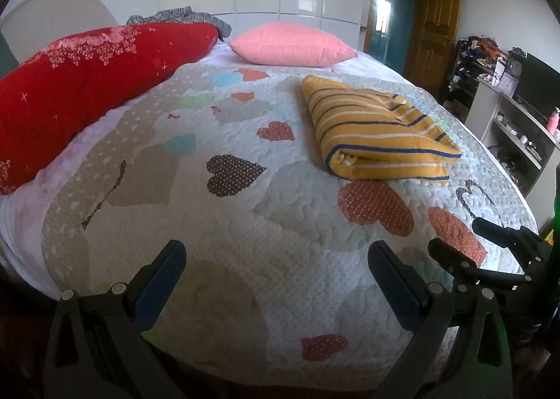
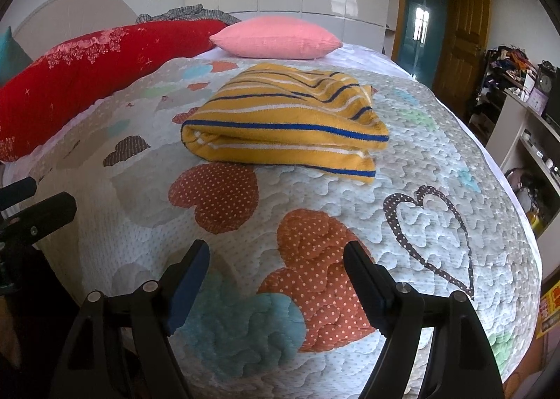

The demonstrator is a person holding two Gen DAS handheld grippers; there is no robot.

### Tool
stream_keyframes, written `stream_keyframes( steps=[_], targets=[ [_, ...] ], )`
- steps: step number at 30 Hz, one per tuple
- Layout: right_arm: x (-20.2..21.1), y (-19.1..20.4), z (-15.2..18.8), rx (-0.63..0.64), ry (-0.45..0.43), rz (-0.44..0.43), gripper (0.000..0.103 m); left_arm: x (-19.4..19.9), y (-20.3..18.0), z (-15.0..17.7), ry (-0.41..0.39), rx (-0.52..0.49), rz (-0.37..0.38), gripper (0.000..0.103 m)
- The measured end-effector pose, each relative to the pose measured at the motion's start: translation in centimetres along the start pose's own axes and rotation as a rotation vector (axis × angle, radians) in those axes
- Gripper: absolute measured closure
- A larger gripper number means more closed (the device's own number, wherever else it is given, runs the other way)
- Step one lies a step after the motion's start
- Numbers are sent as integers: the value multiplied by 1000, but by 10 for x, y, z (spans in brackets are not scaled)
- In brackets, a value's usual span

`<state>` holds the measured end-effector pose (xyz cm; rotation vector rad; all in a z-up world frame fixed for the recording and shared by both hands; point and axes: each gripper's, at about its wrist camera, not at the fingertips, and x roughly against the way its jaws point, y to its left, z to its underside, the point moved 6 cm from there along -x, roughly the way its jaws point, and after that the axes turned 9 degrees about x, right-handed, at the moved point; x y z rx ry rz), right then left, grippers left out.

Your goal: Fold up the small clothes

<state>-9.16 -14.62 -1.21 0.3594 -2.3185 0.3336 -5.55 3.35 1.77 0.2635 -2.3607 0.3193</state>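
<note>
A yellow garment with blue and white stripes [image 1: 378,132] lies folded into a thick bundle on the quilted heart-pattern bedspread [image 1: 245,224]. It also shows in the right wrist view [image 2: 287,122], at the middle of the bed. My left gripper [image 1: 276,255] is open and empty, low over the near part of the bed, well short and left of the garment. My right gripper [image 2: 276,255] is open and empty, near the bed's front edge, short of the garment. The right gripper also shows at the right edge of the left wrist view [image 1: 490,241].
A red floral duvet roll [image 1: 80,90] lies along the bed's left side. A pink pillow [image 1: 290,45] sits at the far end, with a grey garment [image 1: 182,17] behind. Shelves and a cluttered rack [image 1: 507,90] stand right of the bed, by a wooden door [image 1: 434,34].
</note>
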Motion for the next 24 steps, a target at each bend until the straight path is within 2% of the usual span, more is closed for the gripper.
stream_keyframes(
  steps=[14,24],
  targets=[
    [-4,2,1,2,11,5,19,-13,4,9,58,15,8,0],
    [-6,7,2,12,19,3,18,-15,5,10,49,8,-9,0]
  ],
)
